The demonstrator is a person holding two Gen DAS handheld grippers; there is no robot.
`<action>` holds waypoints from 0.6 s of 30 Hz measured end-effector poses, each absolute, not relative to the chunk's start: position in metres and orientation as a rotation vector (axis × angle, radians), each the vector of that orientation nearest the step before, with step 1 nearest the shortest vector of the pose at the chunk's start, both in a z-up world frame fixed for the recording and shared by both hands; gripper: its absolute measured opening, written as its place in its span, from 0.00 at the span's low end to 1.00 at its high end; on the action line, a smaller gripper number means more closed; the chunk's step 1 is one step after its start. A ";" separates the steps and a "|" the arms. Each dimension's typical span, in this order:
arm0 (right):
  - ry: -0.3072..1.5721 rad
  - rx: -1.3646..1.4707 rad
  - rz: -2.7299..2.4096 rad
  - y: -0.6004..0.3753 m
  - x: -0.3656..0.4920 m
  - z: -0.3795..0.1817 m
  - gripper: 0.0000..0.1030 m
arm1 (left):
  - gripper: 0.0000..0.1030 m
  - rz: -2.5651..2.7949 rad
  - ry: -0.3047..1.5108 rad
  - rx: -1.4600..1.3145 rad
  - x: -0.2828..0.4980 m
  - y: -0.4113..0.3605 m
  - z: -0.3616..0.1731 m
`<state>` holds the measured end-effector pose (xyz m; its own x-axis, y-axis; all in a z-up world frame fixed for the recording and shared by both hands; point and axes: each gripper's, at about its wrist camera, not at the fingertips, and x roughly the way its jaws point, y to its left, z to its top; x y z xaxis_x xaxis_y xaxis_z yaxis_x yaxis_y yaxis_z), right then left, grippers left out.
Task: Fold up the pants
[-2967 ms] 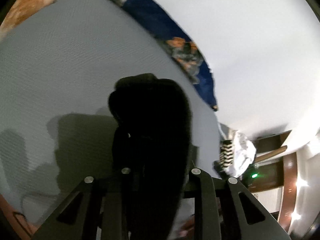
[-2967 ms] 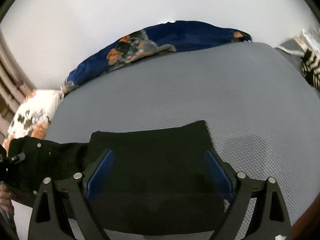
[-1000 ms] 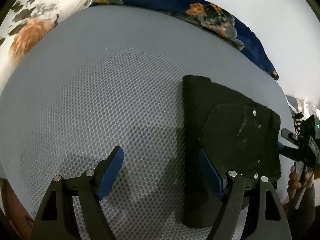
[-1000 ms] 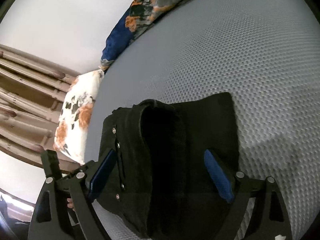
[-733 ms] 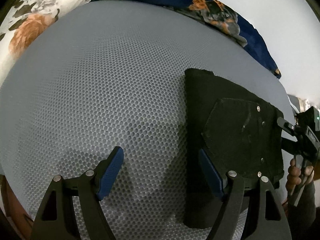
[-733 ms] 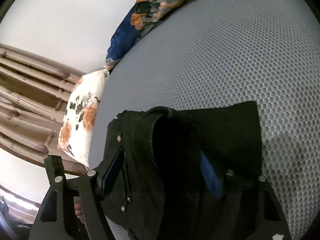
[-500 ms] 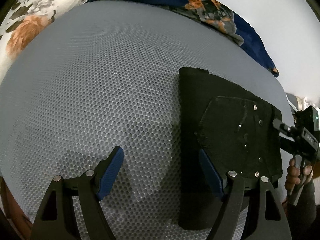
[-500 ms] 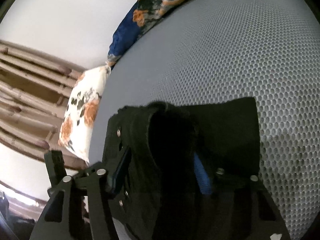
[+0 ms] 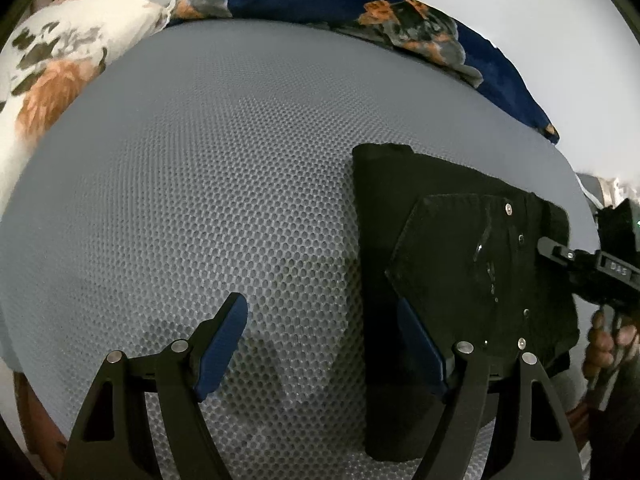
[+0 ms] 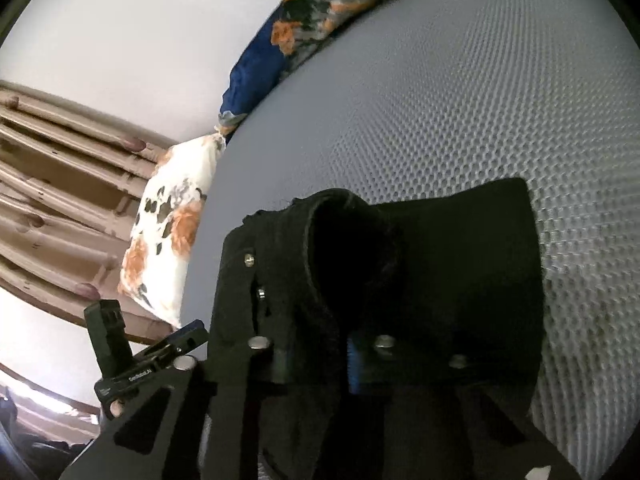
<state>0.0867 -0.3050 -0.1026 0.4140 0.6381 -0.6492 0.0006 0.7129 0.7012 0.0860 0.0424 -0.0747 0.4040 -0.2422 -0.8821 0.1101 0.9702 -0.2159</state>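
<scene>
The black pants (image 9: 460, 264) lie folded in a compact stack on the grey mesh bed cover (image 9: 200, 184), a riveted back pocket on top. My left gripper (image 9: 322, 344) is open and empty, hovering just left of the stack. My right gripper (image 10: 316, 356) is shut on the pants (image 10: 440, 272), pinching a raised fold of fabric at the waist end; it also shows at the right edge of the left wrist view (image 9: 592, 264). The left gripper shows at the lower left of the right wrist view (image 10: 160, 352).
A white floral pillow (image 9: 52, 60) lies at the bed's far left corner and a navy floral blanket (image 9: 360, 0) along the far edge by the white wall. A wooden slatted headboard (image 10: 60, 184) stands behind the pillow.
My right gripper has closed from open onto the fold of the pants and lifted it slightly. My left gripper, which let go of the pants earlier, has stayed open and nearly still.
</scene>
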 end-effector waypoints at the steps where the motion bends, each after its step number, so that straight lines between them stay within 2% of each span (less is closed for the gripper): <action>1: 1.071 0.681 0.437 -0.304 0.084 -0.095 0.12 | 0.75 -0.225 1.132 -0.130 0.086 0.042 -0.075; 5: 1.043 0.594 0.375 -0.293 0.074 -0.068 0.10 | 0.75 -0.234 1.129 -0.129 0.091 0.038 -0.073; 11: 0.996 0.606 0.289 -0.297 0.065 -0.045 0.10 | 0.75 -0.250 1.092 -0.072 0.095 0.024 -0.065; 18: 1.002 0.674 0.152 -0.331 0.050 -0.062 0.10 | 0.75 -0.275 1.066 -0.046 0.104 0.008 -0.057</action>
<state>0.0497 -0.3313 -0.0617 0.5472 0.4148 -0.7271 0.1812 0.7893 0.5866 0.1037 0.0076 -0.0566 0.4526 -0.2446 -0.8575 0.2001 0.9650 -0.1697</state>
